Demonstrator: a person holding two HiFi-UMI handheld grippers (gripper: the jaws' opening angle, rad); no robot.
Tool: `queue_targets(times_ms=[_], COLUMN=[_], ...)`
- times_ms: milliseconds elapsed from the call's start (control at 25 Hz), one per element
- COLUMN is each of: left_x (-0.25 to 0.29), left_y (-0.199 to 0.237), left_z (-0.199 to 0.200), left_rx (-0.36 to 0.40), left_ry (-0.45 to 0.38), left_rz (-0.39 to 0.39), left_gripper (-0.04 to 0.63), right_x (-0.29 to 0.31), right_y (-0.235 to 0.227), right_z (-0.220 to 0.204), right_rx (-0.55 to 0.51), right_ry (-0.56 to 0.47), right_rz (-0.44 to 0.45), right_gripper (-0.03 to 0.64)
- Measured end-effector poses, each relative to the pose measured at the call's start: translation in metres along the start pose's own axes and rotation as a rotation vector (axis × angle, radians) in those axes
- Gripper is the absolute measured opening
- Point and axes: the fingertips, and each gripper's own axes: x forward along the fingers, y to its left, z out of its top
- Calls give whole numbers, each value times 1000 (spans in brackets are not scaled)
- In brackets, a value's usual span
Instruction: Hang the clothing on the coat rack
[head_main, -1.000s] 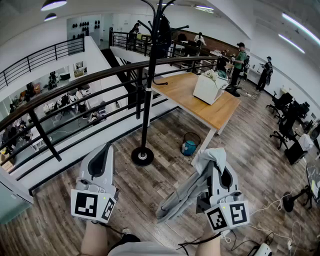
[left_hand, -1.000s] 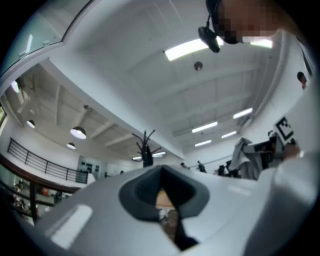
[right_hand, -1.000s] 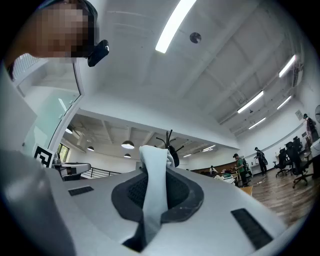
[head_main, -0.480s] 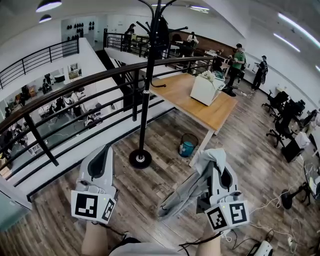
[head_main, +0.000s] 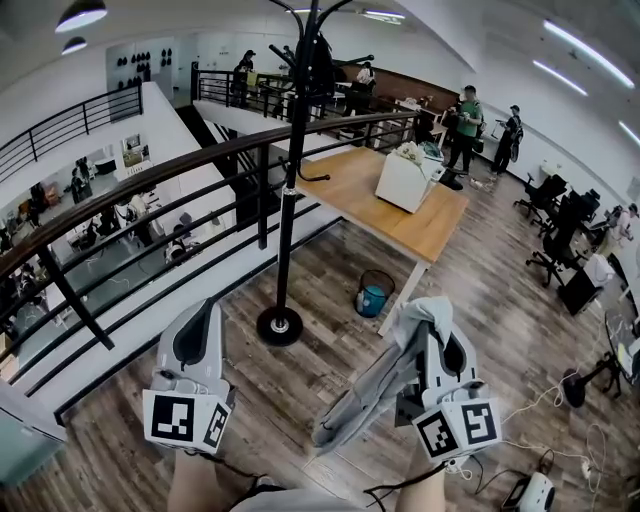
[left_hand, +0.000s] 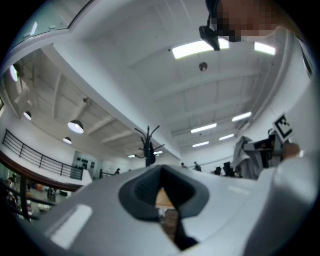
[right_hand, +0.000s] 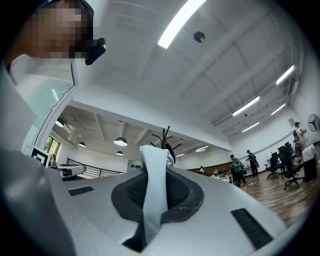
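The left claw (head_main: 206, 306) was held low at the left of the head view. Its jaws were pressed together and nothing was gripped (only a sliver of floor and wood showed through the slit in its own view). The coat rack (head_main: 291, 180) stood upright beside the railing (head_main: 150, 172), ahead of and between the two claws. Over the last second its round base (head_main: 279, 326) had slid a little lower in the head view, and the tabletop (head_main: 425, 225) behind it had shifted likewise. From this it was judged that the rack was being approached but had not yet been reached. The clothing (head_main: 368, 392), a pale grey garment, was draped from the right claw (head_main: 434, 322). It hung down to that claw's left, well apart from the rack, and its hang was hardly altered. The right claw was clamped on a fold of the fabric, which was seen rising between the pads in its own view. The hanging itself was judged to be still ahead, since the garment would have to be lifted to the hooks.
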Motion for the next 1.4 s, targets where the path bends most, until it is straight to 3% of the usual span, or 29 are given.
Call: queue_targets(times_ms=[520, 760, 1040, 1400], left_x=[12, 27, 72, 149], left_y=[65, 74, 89, 101], left_z=[-28, -43, -62, -52], left_rx=[-1, -20, -10, 30], left_ry=[4, 23, 44, -14], left_rz=[1, -9, 11, 46], left_gripper=[9, 9, 9, 9], right_x=[40, 61, 115, 192], right_y=[29, 29, 15, -9], right_z=[-24, -26, -41, -47], right_rx=[12, 7, 20, 12], right_ry=[-34, -35, -42, -61], right_rz=[-35, -29, 7, 69], right_gripper=[8, 8, 8, 8])
